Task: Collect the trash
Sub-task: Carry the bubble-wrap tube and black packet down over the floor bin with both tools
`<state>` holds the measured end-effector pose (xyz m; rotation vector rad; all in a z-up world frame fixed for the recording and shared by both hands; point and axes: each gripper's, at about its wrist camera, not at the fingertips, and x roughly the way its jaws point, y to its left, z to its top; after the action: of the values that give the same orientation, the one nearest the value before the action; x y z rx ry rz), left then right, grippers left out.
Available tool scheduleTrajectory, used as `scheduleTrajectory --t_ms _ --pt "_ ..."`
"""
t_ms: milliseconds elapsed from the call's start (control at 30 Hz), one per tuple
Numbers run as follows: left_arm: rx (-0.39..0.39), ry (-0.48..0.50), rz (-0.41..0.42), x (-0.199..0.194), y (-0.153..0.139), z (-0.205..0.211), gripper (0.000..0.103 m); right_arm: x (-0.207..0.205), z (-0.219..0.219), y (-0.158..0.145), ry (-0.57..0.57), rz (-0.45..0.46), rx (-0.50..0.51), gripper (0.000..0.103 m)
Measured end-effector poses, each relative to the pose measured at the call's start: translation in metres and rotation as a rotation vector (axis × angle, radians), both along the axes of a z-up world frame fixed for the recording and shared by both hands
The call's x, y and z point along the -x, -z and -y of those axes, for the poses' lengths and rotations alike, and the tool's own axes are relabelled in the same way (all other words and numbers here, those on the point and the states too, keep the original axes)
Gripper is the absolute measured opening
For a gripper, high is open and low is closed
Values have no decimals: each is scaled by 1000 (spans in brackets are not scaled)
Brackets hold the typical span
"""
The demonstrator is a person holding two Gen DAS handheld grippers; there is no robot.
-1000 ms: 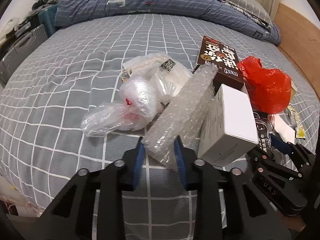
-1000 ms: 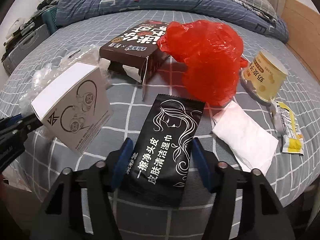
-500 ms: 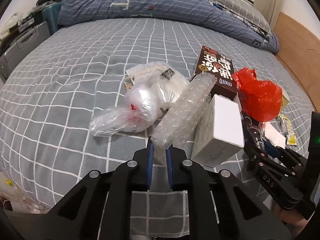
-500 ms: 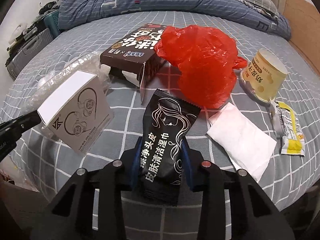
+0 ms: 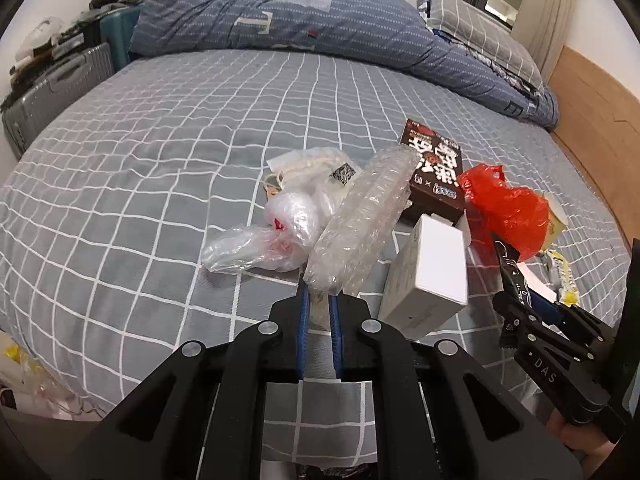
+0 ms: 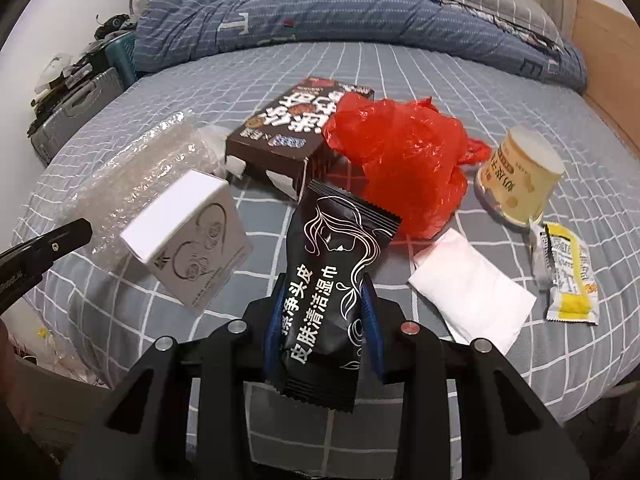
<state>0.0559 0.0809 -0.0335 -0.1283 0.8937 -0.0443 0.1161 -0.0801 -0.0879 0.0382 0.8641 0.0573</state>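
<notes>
My left gripper (image 5: 319, 300) is shut on the near end of a bubble wrap roll (image 5: 360, 220), lifted off the bed; the roll also shows in the right wrist view (image 6: 132, 176). My right gripper (image 6: 322, 308) is shut on a black wet-wipe packet (image 6: 332, 272), raised and tilted up. The right gripper also shows in the left wrist view (image 5: 516, 304), at the right. A white earphone box (image 6: 188, 240) lies between the two grippers.
On the grey checked bed (image 5: 160, 160) lie a brown box (image 6: 296, 128), red plastic bag (image 6: 404, 160), yellow cup (image 6: 520, 176), white pouch (image 6: 468, 288), yellow sachet (image 6: 568, 276) and clear bags (image 5: 280, 224). A blue duvet (image 5: 304, 24) lies at the back, suitcases (image 5: 52, 96) at the left.
Both grippers closed on their items, the left on the bubble wrap, the right on the black packet, then rose and pulled back, lifting both off the bed.
</notes>
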Motion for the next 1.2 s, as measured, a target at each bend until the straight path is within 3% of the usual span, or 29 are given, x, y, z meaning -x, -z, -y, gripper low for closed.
scheduleTrajectory --t_ms 767,1200 --pt "-11 -5 66 55 -33 7 8 50 -7 -40 -68 86 5 33" --pt "-5 -57 48 97 -25 14 8 91 -1 -42 -62 100 -13 33"
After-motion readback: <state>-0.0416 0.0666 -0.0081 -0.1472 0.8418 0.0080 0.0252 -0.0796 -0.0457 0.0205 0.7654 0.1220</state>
